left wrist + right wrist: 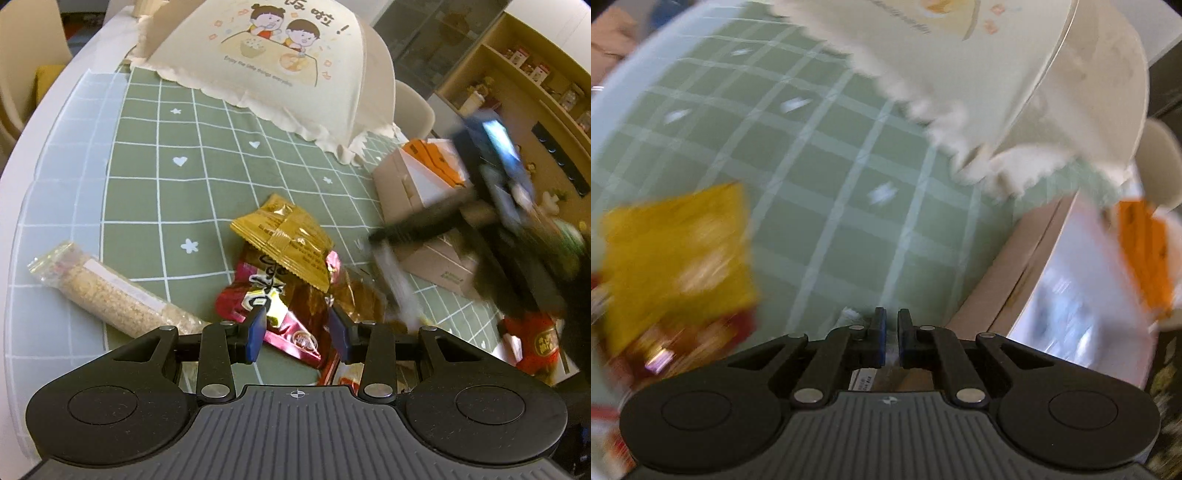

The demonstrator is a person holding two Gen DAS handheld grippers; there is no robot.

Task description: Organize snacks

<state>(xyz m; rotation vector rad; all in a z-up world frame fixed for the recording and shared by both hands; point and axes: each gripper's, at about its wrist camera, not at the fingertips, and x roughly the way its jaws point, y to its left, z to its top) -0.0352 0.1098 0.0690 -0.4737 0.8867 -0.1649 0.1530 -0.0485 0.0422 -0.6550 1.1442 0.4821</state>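
Observation:
A pile of snacks lies on the green checked tablecloth [155, 192]: a gold packet [284, 240] on top of a pink-red packet [273, 317] and a brown packet [360, 299]. A clear tube of pale grain snack [110, 291] lies to the left. My left gripper [298, 334] is open, its jaws hovering over the pink-red packet. My right gripper [891, 334] is nearly shut on a thin clear packet [851, 315], partly hidden under it. It also shows blurred in the left wrist view [399, 280]. The gold packet [676, 266] is blurred at left.
A cardboard box [413, 192] holding an orange and white carton [436, 162] stands at the right, also in the right wrist view [1008, 266]. A cream food cover [273, 62] with a cartoon print stands at the back. A red packet [535, 343] lies at far right.

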